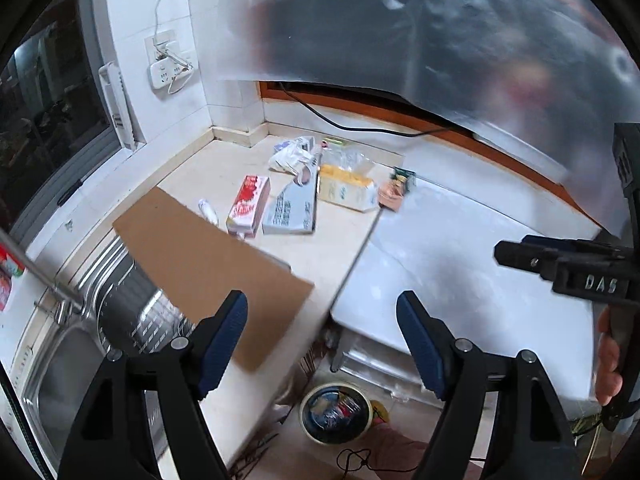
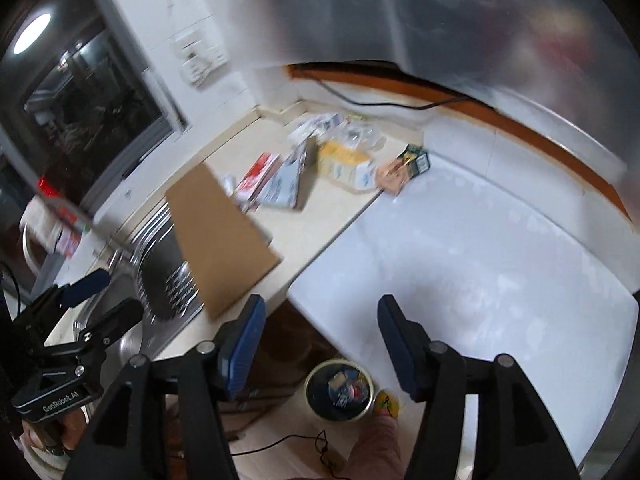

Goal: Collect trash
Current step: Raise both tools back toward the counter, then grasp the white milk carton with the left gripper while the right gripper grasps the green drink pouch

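Observation:
Trash lies in the counter's back corner: a red-and-white carton (image 1: 248,204), a grey box (image 1: 290,210), a yellow-and-white pack (image 1: 346,188), a crumpled white bag (image 1: 292,156) and a small brown wrapper (image 1: 390,196). The same heap (image 2: 308,168) appears blurred in the right wrist view. Down on the floor stands a round bin (image 1: 306,404) (image 2: 311,384) with rubbish inside. My left gripper (image 1: 322,328) (image 2: 116,294) is open and empty, high above the counter edge. My right gripper (image 2: 320,332) is open and empty above the gap over the bin.
A brown cardboard sheet (image 1: 208,272) overhangs a steel sink (image 1: 60,368) holding a dark pot (image 1: 128,304). A white appliance top (image 1: 460,272) fills the right. A translucent plastic sheet (image 1: 400,20) hangs across the top. A black cable (image 1: 360,128) runs along the back.

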`<state>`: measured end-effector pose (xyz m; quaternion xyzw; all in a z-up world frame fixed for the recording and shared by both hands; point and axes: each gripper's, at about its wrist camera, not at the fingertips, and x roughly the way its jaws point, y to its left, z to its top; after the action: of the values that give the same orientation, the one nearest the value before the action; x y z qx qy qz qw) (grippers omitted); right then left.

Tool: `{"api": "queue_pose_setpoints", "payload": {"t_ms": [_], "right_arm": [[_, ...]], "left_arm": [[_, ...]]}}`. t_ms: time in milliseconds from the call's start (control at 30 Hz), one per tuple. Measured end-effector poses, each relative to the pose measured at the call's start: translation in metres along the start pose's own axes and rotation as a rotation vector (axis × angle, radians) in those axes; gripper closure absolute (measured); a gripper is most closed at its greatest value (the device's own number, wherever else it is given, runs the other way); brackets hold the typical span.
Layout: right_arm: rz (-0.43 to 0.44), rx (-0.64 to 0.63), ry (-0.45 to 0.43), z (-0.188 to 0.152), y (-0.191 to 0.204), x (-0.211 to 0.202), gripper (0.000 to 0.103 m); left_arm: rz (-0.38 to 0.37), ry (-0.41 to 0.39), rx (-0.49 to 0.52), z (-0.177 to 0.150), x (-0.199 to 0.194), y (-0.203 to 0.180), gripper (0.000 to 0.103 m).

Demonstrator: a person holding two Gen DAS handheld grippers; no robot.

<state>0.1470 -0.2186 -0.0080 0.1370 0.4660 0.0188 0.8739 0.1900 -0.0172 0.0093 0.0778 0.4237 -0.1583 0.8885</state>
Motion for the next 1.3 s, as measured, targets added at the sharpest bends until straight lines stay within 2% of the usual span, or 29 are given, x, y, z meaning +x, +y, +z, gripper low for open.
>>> {"api": "queue_pose_setpoints", "payload": {"t_ms": [233, 367, 467, 700, 933, 1000, 1033, 1067, 1200, 1267, 1300], "right_arm": [[-0.026, 0.142, 0.076, 0.084, -0.068, 0.088, 0.041], [-0.053, 0.19, 0.101, 0.115, -0.093, 0.14, 0.041], [-0.041, 0.256, 0.129, 0.132, -0.106, 0.182, 0.041], [-0.065, 0.354, 0.159, 0.154, -0.116, 0.257, 0.041], [-0.1, 0.365, 0.195, 0.159, -0.12, 0.295, 0.041], [-0.111, 0.364, 0.209, 0.159, -0.121, 0.302, 0.041], [-0.115, 0.363, 0.212, 0.158, -0.122, 0.305, 0.041], [-0.117, 0.363, 0.213, 0.158, -0.123, 0.307, 0.041], [-0.128, 0.341, 0.198, 0.155, -0.124, 0.306, 0.043], [-0.125, 0.339, 0.194, 0.152, -0.127, 0.303, 0.055], [-0.13, 0.333, 0.197, 0.152, -0.126, 0.304, 0.065]], "left_arm": [[0.074, 0.081, -0.018, 0.07, 0.104, -0.005, 0.028], [0.118, 0.125, -0.045, 0.097, 0.171, -0.004, 0.028], [0.161, 0.134, -0.051, 0.111, 0.21, -0.004, 0.028], [0.264, 0.18, -0.075, 0.134, 0.287, 0.002, 0.028], [0.303, 0.228, -0.126, 0.134, 0.325, 0.015, 0.029], [0.309, 0.23, -0.127, 0.132, 0.331, 0.018, 0.038], [0.305, 0.237, -0.128, 0.132, 0.334, 0.02, 0.047], [0.297, 0.249, -0.133, 0.131, 0.337, 0.022, 0.051], [0.326, 0.218, -0.125, 0.132, 0.336, 0.025, 0.059], [0.347, 0.198, -0.114, 0.135, 0.331, 0.023, 0.07], [0.347, 0.194, -0.112, 0.136, 0.329, 0.023, 0.072]]}}
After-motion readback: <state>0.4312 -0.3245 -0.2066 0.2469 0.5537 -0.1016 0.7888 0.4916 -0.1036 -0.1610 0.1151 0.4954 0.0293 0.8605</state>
